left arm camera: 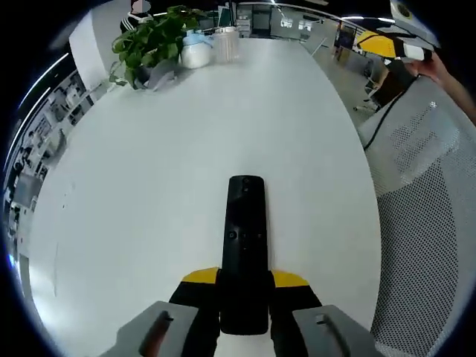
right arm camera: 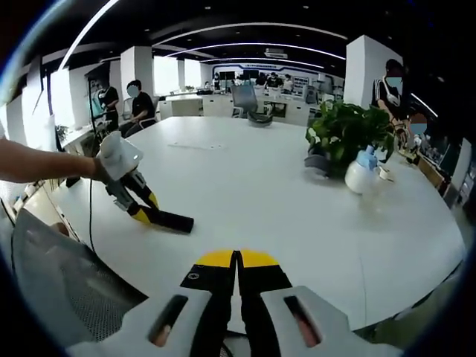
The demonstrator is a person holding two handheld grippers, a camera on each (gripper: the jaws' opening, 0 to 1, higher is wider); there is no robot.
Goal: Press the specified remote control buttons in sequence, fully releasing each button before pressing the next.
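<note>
over table (left arm camera: 149,186), left tongs (left arm camera: 245,297) clamp remote (left arm camera: 245,238).

Left gripper (left arm camera: 244,294): two pale grey moulded arms, each with a recessed slot; the slot on one arm shows a reddish tint. The fingers (left arm camera: 199,277) are black with yellow tips. In the right gripper view this same unit carries a rounded white-grey housing, a black body with a yellow tip, and a thin black cable hanging from it.

Right gripper (right arm camera: 238,260): identical build, grey arms with dark reddish slots, black fingers (right arm camera: 216,259) capped in yellow. A small round fastener, possibly a screw, sits on one black finger.

The person's forearm enters bare; no sleeve is visible within the frame. In the left gripper view the far unit shows yellow and white parts, blurred.
</note>
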